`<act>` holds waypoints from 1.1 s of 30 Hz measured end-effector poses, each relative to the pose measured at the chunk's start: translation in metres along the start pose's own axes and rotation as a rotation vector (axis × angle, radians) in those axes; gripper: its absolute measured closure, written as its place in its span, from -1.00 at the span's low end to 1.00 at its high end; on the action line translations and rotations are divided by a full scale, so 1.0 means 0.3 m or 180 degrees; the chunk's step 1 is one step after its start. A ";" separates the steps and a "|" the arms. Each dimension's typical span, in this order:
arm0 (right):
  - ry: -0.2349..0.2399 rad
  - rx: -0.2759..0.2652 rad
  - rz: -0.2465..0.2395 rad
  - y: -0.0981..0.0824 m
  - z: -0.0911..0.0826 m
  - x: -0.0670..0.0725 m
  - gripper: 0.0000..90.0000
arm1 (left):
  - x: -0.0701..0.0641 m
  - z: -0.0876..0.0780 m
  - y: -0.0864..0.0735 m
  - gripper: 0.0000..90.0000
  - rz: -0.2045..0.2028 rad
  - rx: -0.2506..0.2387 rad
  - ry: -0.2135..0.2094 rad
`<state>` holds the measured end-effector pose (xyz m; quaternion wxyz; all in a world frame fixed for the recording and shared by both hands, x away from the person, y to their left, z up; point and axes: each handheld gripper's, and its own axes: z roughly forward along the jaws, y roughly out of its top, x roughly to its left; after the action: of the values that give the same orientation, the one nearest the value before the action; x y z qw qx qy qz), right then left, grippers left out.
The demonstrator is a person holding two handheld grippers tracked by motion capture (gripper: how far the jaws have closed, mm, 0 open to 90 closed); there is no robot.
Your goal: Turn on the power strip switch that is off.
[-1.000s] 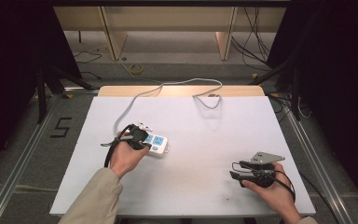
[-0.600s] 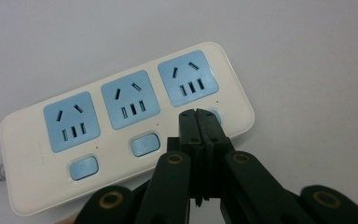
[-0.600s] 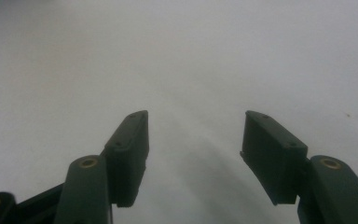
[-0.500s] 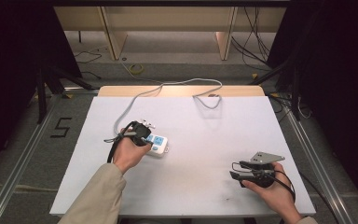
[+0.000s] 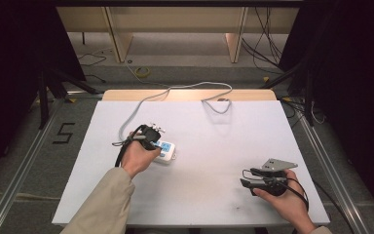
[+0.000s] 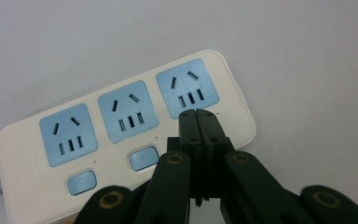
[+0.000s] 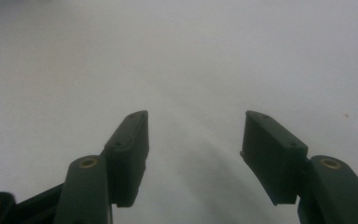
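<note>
Since a second ago the left claw [image 6: 199,122] has barely shifted over the cream plastic power strip [image 6: 121,135], and the right claw [image 7: 193,140] has stayed put. The strip lies flat on the white counter [image 5: 214,146], left of centre, with three blue socket panels and two blue buttons visible. The left claw's jaws are pressed together, empty, their tips over the strip. The right claw gapes wide, empty.

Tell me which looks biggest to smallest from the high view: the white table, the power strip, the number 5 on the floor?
1. Table, by far the largest.
2. Number 5 and power strip look about alike; the left hand covers part of the strip, so I won't rank them.
</note>
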<state>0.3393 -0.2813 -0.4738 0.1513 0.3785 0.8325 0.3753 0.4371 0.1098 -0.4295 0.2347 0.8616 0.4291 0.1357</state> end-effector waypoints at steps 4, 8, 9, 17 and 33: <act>-0.0002 0.0006 0.0004 0.000 0.001 0.000 -0.07 | 0.002 0.007 0.001 0.99 -0.0014 0.0025 -0.0009; -0.0002 0.0008 0.0005 0.000 0.001 0.000 -0.07 | 0.004 0.013 0.003 0.99 -0.0013 0.0049 -0.0006; -0.0001 0.0008 0.0005 0.000 0.001 0.000 -0.07 | 0.005 0.015 0.004 0.99 -0.0005 0.0067 -0.0011; 0.0002 0.0018 0.0013 -0.001 0.002 0.001 -0.08 | 0.005 0.029 0.008 0.99 -0.0034 0.0105 -0.0033; 0.0002 0.0018 0.0008 0.000 0.002 0.001 -0.08 | -0.003 0.039 0.027 0.99 0.0018 0.0177 -0.0019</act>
<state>0.3393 -0.2808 -0.4742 0.1494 0.3798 0.8331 0.3732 0.4471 0.1016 -0.4353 0.2116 0.8694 0.4297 0.1218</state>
